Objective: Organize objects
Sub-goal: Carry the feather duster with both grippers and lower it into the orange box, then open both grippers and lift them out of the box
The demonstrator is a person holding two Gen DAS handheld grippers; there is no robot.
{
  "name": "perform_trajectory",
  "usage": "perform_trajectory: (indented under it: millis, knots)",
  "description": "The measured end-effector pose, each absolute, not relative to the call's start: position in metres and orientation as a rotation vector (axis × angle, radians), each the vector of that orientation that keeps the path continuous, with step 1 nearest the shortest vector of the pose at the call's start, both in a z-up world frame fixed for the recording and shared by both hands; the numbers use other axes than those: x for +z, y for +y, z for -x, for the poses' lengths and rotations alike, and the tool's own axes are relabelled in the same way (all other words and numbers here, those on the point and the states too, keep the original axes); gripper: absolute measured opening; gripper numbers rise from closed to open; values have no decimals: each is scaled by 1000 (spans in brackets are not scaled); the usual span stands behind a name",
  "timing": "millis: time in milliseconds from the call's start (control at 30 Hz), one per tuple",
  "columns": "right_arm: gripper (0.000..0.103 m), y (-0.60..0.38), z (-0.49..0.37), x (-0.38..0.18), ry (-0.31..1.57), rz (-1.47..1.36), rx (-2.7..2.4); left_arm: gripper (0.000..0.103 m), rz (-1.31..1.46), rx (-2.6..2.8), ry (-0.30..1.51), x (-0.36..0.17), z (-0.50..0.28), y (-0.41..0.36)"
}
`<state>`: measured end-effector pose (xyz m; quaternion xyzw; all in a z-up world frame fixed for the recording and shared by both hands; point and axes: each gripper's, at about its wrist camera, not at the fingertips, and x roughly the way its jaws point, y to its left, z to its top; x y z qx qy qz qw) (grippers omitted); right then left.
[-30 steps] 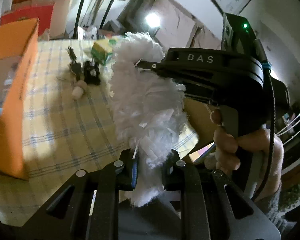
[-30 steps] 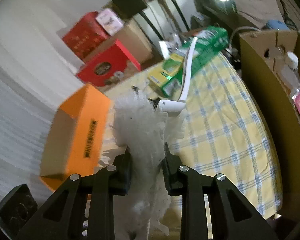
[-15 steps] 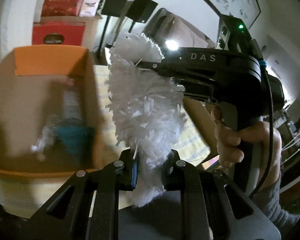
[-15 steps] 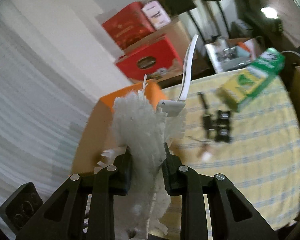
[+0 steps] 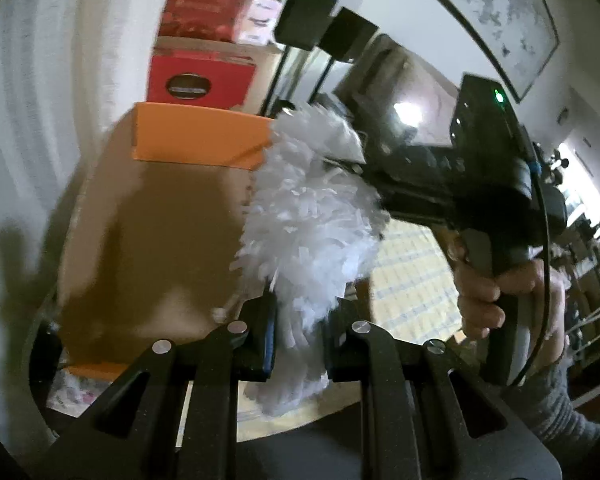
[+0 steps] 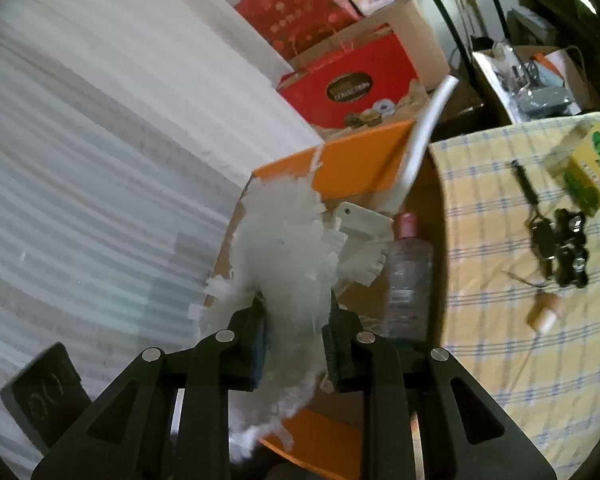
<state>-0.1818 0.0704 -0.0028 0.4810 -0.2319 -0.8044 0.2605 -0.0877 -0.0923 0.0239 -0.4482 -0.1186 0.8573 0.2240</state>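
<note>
Both my grippers are clamped on the same white fluffy duster [image 5: 312, 224]. My left gripper [image 5: 298, 332] has its jaws nearly closed, pads pressing the lower tuft of fibres from both sides. My right gripper [image 6: 296, 332] is likewise almost shut on the fluff, with fibres spilling out above and below the jaws.

In the left wrist view, my right hand [image 5: 496, 296] wraps the handle of the other gripper at 3 o'clock, and the duster head rises from my jaws toward 12 o'clock.

In the right wrist view, the duster's white plastic handle [image 6: 420, 136] curves away toward 1 o'clock, above the open orange box [image 6: 348, 164]. The duster hangs over the box's brown interior. A clear bottle with a pink cap [image 6: 408, 276] lies inside the box, just right of the duster.

The table's yellow checked tablecloth [image 6: 512, 340] sits at 3 o'clock. On it: black clips [image 6: 560, 248], a small cork-like piece [image 6: 544, 312], a green and yellow carton [image 6: 592, 164] at 2 o'clock.

Red gift boxes [image 6: 348, 76] are stacked behind the orange box at 12 o'clock.
</note>
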Motion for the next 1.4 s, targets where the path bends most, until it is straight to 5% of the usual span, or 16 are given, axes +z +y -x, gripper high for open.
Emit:
perform_trajectory:
  millis: [1000,1100,1167,1333,1400]
  knots:
    - [20,-16,195,-68,-441,-1491,-2107,18,1494,2490,-376,-42,113,-156]
    - [20,-11,188,-58,-412,-1468,-2111,36,1486,2479,-428,-39,111,-159]
    - [20,-6,184,-47,-374,-1445,-2134,57,1455,2478,-462,-33,109,-158]
    - [22,17,174,-18,-329,-1380,-2210,57,1409,2477,-483,-18,104,-151]
    - [35,26,169,-12,-312,-1359,-2244,62,1406,2467,-487,-15,102,-146]
